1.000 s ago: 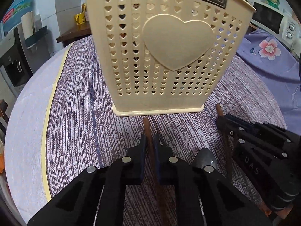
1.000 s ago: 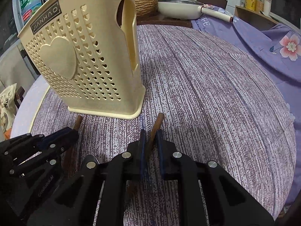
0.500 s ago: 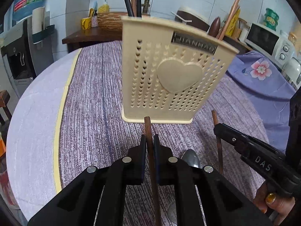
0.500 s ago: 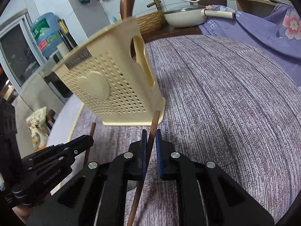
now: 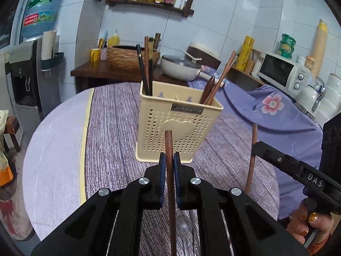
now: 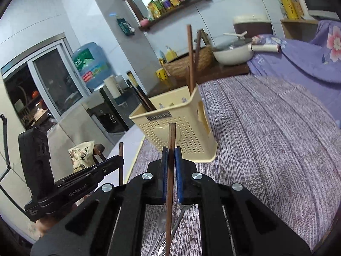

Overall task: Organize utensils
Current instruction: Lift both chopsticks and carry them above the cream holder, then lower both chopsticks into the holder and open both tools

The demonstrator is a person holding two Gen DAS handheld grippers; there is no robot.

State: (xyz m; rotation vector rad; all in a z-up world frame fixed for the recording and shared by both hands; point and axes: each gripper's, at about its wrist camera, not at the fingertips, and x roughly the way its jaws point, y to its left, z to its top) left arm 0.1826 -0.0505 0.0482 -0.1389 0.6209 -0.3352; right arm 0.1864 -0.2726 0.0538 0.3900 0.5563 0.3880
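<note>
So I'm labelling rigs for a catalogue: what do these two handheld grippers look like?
Both are matte black plastic with silver screws and blue pads. The left gripper reads GenRobot.AI on its side; the right gripper reads DAS. The hand has gold-painted nails.

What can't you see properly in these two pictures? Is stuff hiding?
- Left wrist view: the spoon on the table is mostly hidden under the left gripper.
- Right wrist view: the fork is partly covered by the right gripper.
- Both views: the lower ends of the held brown sticks are cut off by the bottom edge.
- The holder hides what its utensils are lower down.
</note>
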